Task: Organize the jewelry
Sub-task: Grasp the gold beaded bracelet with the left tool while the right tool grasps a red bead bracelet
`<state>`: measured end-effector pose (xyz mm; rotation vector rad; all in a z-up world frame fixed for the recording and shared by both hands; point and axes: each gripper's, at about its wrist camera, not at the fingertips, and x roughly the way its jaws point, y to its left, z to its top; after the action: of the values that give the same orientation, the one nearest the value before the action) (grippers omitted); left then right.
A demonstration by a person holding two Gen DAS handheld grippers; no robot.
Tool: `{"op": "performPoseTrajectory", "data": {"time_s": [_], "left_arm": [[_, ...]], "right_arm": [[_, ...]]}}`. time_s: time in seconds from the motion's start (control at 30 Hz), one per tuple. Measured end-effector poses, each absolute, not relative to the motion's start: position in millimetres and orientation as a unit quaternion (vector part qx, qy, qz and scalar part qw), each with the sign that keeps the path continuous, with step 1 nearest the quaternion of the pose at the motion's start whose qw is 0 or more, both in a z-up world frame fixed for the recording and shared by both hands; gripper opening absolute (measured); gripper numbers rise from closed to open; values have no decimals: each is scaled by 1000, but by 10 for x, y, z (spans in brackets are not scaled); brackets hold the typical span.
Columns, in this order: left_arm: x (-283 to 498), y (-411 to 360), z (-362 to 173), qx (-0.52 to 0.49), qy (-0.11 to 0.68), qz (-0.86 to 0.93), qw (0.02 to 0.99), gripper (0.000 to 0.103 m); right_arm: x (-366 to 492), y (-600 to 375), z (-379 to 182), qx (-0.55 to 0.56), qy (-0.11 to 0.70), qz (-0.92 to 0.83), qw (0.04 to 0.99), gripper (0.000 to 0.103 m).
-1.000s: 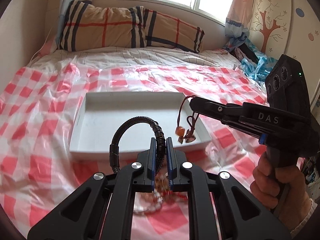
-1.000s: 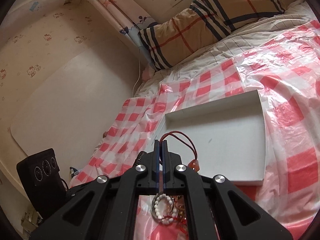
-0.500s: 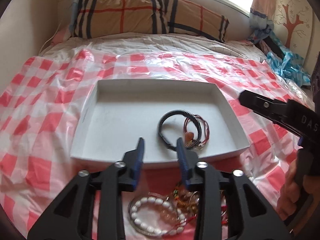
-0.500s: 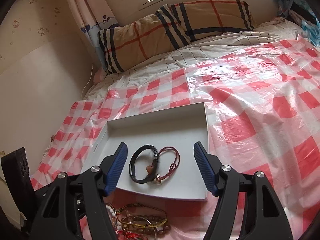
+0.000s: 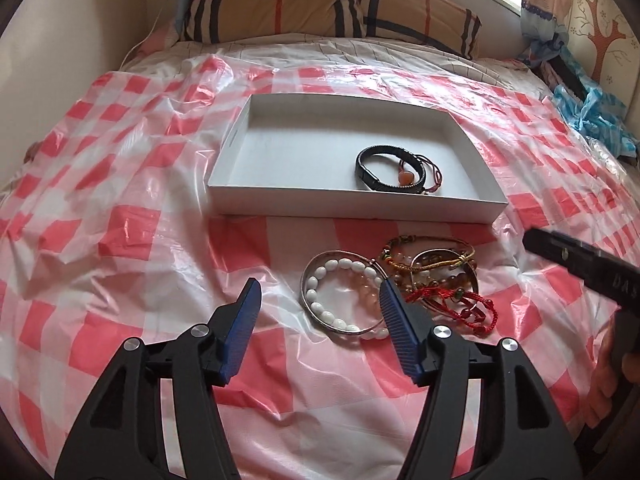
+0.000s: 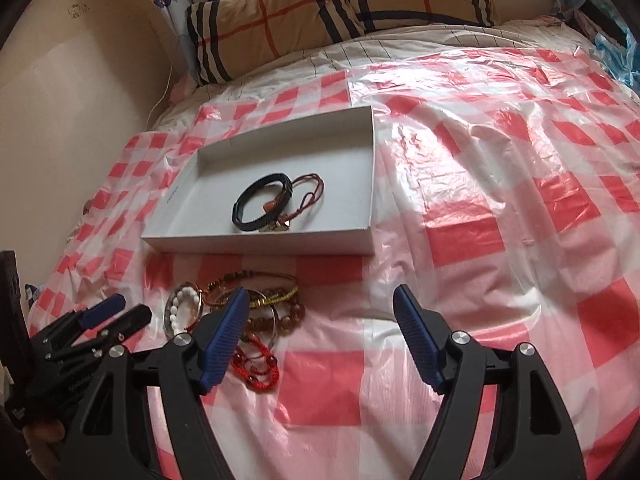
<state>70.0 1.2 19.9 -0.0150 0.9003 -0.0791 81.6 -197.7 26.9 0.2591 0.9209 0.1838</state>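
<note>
A white shallow box (image 5: 280,196) (image 6: 320,240) lies on the bed. In it rest a black braided bracelet (image 5: 370,170) (image 6: 244,216) and a red cord bracelet with an orange bead (image 5: 434,174) (image 6: 314,190). In front of the box lies a pile of bracelets (image 5: 432,276) (image 6: 260,312), with a white bead bracelet (image 5: 320,300) (image 6: 178,308) at its left and a red cord bracelet (image 5: 476,312) (image 6: 260,372) at its near side. My left gripper (image 5: 320,320) (image 6: 114,314) is open and empty, just in front of the white bead bracelet. My right gripper (image 6: 320,320) is open and empty, right of the pile.
A red-and-white checked plastic sheet (image 5: 120,240) (image 6: 520,200) covers the bed. A plaid pillow (image 5: 320,4) (image 6: 340,12) lies at the headboard. A wall (image 6: 60,100) runs along the bed's left side. Blue plastic (image 5: 592,108) is bunched at the far right.
Both grippers opened and let their bracelets go into the box, then drew back toward me. The pile in front of the box has come into full view.
</note>
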Motion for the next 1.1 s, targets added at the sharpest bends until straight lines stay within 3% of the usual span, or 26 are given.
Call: {"op": "performPoseTrajectory", "data": {"time_s": [0.2, 0.47, 0.73, 0.8, 0.87, 0.93, 1.1], "left_arm": [[790, 38, 154, 2, 443, -24, 896, 58], [863, -323, 190, 53, 423, -80, 901, 64], [1339, -641, 74, 71, 431, -69, 897, 64], [1411, -684, -47, 80, 453, -66, 886, 55], [1438, -725, -189, 87, 485, -78, 867, 20], [1411, -763, -218, 93, 490, -84, 863, 8], [1373, -431, -53, -28, 496, -113, 861, 7]], "right_arm": [[854, -1865, 191, 109, 454, 108, 878, 72], [949, -2131, 95, 199, 464, 98, 858, 73], [976, -2134, 108, 210, 462, 103, 856, 75], [983, -2148, 114, 215, 460, 106, 855, 76], [990, -2167, 120, 220, 458, 107, 855, 76], [989, -2191, 121, 224, 457, 105, 854, 77], [990, -2221, 89, 226, 463, 102, 851, 77]]}}
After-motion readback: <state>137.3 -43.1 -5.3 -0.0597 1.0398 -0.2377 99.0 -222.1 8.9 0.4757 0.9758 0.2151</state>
